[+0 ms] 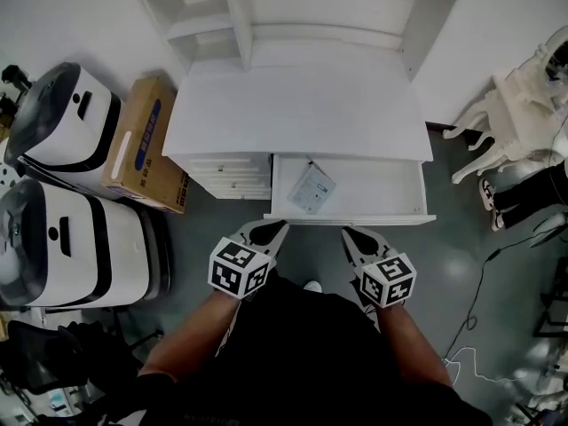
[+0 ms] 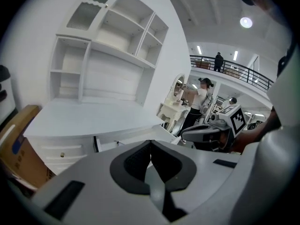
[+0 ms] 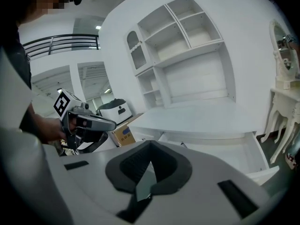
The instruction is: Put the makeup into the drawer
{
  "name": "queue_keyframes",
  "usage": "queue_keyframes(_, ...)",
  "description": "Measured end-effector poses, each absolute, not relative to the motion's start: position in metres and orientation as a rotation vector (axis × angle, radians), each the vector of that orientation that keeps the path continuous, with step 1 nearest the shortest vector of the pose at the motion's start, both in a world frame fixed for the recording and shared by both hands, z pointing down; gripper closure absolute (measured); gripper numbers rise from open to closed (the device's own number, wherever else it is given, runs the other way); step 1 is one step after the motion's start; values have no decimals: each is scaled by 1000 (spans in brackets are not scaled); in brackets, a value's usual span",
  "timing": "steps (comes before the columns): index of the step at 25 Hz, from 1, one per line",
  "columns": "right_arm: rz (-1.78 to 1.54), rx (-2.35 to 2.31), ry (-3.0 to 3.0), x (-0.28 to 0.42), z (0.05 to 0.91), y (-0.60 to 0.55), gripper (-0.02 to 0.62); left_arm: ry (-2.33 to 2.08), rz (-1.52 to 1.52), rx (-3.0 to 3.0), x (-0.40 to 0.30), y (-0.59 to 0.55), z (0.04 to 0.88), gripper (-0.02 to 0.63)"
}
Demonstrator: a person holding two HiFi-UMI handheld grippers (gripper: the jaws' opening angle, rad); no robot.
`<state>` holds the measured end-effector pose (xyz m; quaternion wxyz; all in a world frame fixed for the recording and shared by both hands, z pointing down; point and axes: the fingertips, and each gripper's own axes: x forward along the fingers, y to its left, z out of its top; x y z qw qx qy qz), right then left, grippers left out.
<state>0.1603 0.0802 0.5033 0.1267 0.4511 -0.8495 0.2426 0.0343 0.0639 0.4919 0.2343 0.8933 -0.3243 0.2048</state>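
Note:
A white desk (image 1: 297, 109) with a shelf unit stands ahead, and its right drawer (image 1: 390, 189) is pulled open. A flat pale packet (image 1: 312, 187) lies inside the drawer towards its left. My left gripper (image 1: 273, 228) hangs just in front of the drawer's front edge, its jaws shut with nothing between them. My right gripper (image 1: 351, 234) is level with it to the right, also shut and empty. In the left gripper view the closed jaws (image 2: 149, 143) face the desk, with the right gripper (image 2: 206, 134) beside them. The right gripper view shows its closed jaws (image 3: 150, 144) and the open drawer (image 3: 225, 149).
A cardboard box (image 1: 146, 145) leans at the desk's left, next to two white and black machines (image 1: 67, 118) (image 1: 71, 242). White carved furniture (image 1: 506, 114) stands at the right. Cables (image 1: 479, 327) lie on the grey floor. A person (image 2: 201, 102) stands far behind.

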Motion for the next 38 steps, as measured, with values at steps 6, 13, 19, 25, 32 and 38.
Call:
queue_keyframes(6, 725, 1238, -2524, 159, 505, 111, 568, -944, 595, 2460, 38, 99, 490, 595)
queue_keyframes(13, 755, 1156, -2538, 145, 511, 129, 568, -997, 614, 2440, 23, 117, 487, 595)
queue_keyframes(19, 760, 1159, -2525, 130, 513, 131, 568, -992, 608, 2453, 11, 117, 481, 595)
queue_keyframes(25, 779, 1196, -2503, 111, 508, 125, 568, -942, 614, 2464, -7, 111, 480, 595)
queue_keyframes(32, 750, 1279, -2463, 90, 499, 121, 569, -882, 606, 2493, -26, 100, 475, 595)
queue_keyframes(38, 744, 1330, -2429, 79, 500, 125, 569, -813, 609, 2512, -30, 103, 479, 595)
